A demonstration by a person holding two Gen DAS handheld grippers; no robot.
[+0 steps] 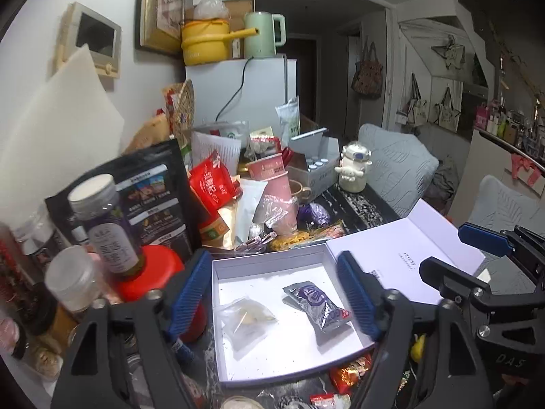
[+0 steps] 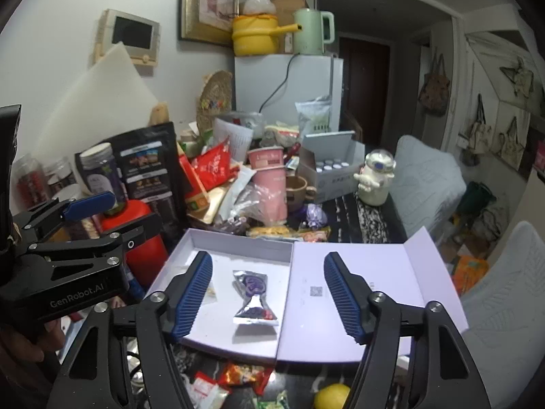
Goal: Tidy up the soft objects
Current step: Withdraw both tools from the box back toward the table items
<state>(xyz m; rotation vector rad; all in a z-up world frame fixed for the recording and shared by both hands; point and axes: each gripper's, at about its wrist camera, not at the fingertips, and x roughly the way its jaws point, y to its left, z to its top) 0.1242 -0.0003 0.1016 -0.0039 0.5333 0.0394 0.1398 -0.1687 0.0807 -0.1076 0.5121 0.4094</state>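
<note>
A shallow white box (image 1: 265, 255) lies open on the dark table, its lid (image 1: 391, 255) folded flat to the right. Inside lie a silver and purple packet (image 1: 316, 303) and a clear packet (image 1: 247, 317) with something yellowish in it. My left gripper (image 1: 274, 293) hangs open above the box with nothing between its blue pads. In the right wrist view my right gripper (image 2: 269, 293) is open and empty over the same box (image 2: 238, 242) and lid (image 2: 357, 272). The silver packet (image 2: 253, 296) shows between its fingers, and the clear packet (image 2: 211, 289) is mostly hidden behind the left finger.
Behind the box crowd a red canister (image 1: 153, 269), a capped bottle (image 1: 102, 211), a black pouch (image 1: 153, 187), pink cups (image 1: 272, 173) and a white figurine jar (image 1: 354, 167). Small snack packets (image 2: 238, 375) and a lemon (image 2: 332, 397) lie in front. Grey cushions (image 1: 398, 167) stand to the right.
</note>
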